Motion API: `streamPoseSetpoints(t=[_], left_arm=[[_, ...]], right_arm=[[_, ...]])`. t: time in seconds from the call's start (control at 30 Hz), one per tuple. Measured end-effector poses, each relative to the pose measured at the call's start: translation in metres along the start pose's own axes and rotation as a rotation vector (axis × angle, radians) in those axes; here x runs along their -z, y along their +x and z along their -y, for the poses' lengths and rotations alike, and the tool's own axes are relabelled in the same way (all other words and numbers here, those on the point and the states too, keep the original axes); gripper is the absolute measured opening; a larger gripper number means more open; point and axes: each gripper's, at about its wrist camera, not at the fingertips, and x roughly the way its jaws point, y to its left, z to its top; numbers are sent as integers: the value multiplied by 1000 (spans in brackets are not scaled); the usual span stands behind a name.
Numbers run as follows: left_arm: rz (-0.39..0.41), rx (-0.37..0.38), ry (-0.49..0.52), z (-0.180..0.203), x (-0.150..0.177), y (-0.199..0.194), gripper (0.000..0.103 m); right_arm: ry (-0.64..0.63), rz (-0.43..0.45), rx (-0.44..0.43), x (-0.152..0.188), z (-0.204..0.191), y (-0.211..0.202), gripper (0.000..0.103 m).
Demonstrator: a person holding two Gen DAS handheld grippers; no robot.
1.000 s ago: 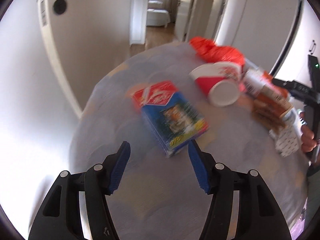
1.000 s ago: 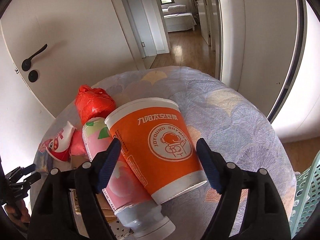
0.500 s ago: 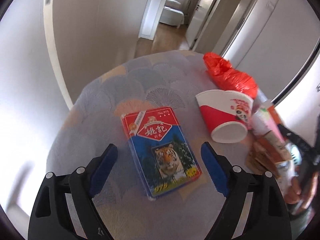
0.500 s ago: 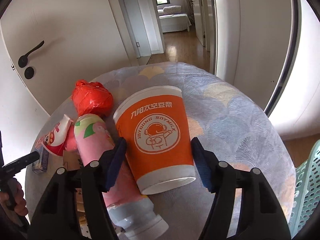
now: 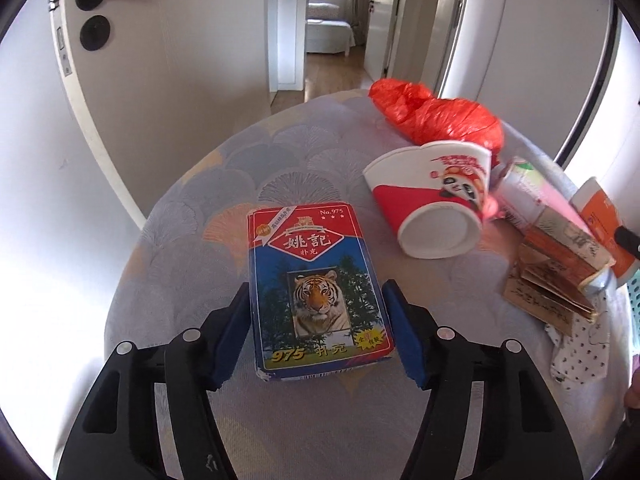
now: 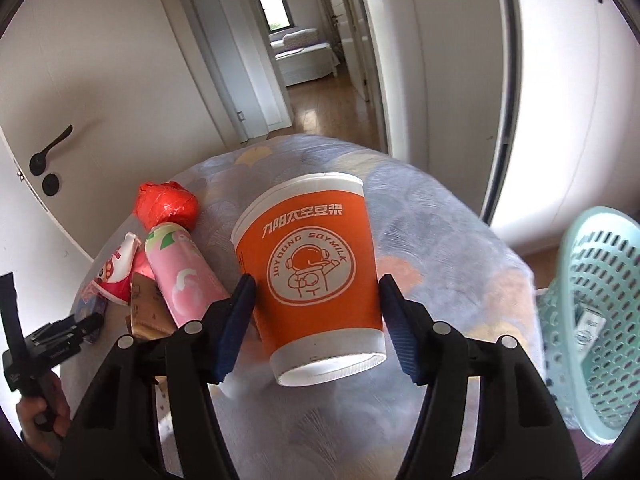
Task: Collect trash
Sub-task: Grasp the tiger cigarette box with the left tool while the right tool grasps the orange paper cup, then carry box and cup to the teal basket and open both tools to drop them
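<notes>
- A red-and-blue tiger-printed card box (image 5: 318,292) lies flat on the patterned round table (image 5: 300,148), between the left gripper (image 5: 318,330)'s open blue pads, contact unclear.
- Only the right wrist view shows the pale green mesh basket (image 6: 596,304); there the right gripper (image 6: 316,324) brackets an orange paper cup (image 6: 316,276) lying on its side, jaws apart.

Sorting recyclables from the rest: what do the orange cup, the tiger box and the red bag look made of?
The orange soy-milk cup looks like coated paper: matte print, rolled rim. The blue-and-red tiger card box seems glossy printed cardboard, with scuffed white corners. The crumpled red bag appears to be thin plastic film: shiny, sharp wrinkles.
</notes>
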Motion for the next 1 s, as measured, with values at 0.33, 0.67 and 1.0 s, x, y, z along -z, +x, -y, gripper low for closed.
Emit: streamPoseSetpoints(t=[0.33,0.67,1.0], left_arm=[[94,106,53,34,-4,-33,62],[190,352,213,130,-14,-83,62],[144,656,431,311,-19,-94,62]], right_arm=[[22,17,90,40,25,-44,60],[99,197,172,37,63,-118,60],[295,331,317,21,151,-183,60]])
